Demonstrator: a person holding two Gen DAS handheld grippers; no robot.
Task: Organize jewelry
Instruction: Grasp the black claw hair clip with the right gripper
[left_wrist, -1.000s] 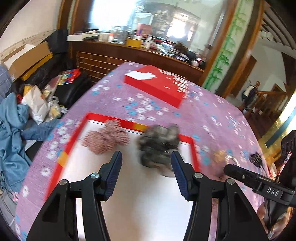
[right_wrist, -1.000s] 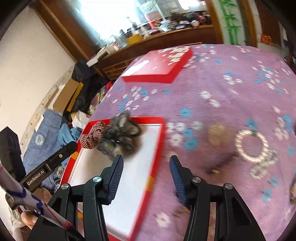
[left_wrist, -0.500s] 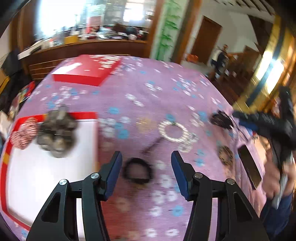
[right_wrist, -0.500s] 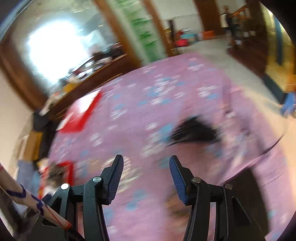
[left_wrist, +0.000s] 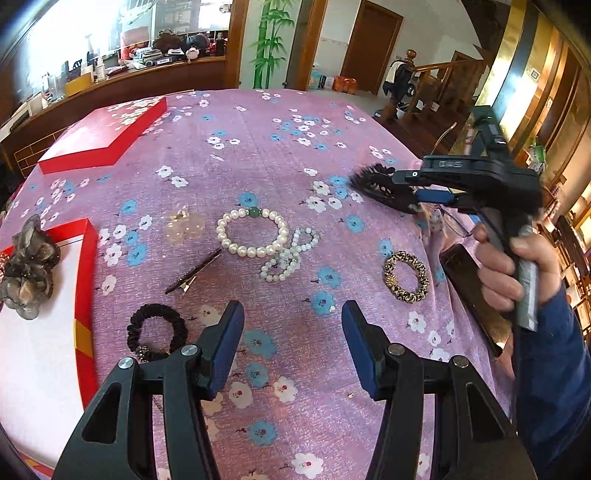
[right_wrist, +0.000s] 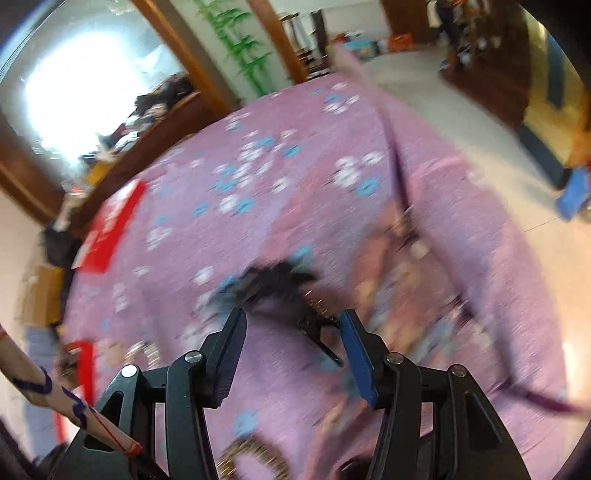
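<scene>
**Jewelry spread on the floral cloth, both tools open**

The left gripper is held with its jaws apart above the purple flowered tablecloth; nothing is gripped between them. Ahead of it, a pearl bracelet with one green bead is laid flat, and a smaller pale bead bracelet is seen touching its right edge. A dark hair clip is placed just left of the pearls, and a black scrunchie is found beside the left finger. A leopard-print scrunchie is set well to the right, near a dark phone. At the left edge, a grey fabric flower is seen inside the red-rimmed tray. A red box lid is left at the far side.

The right gripper is also seen spread open, lowered over a black feathered hair clip; the view is blurred, so contact cannot be judged. From the left camera, that clip is seen at the tool's tip.
</scene>
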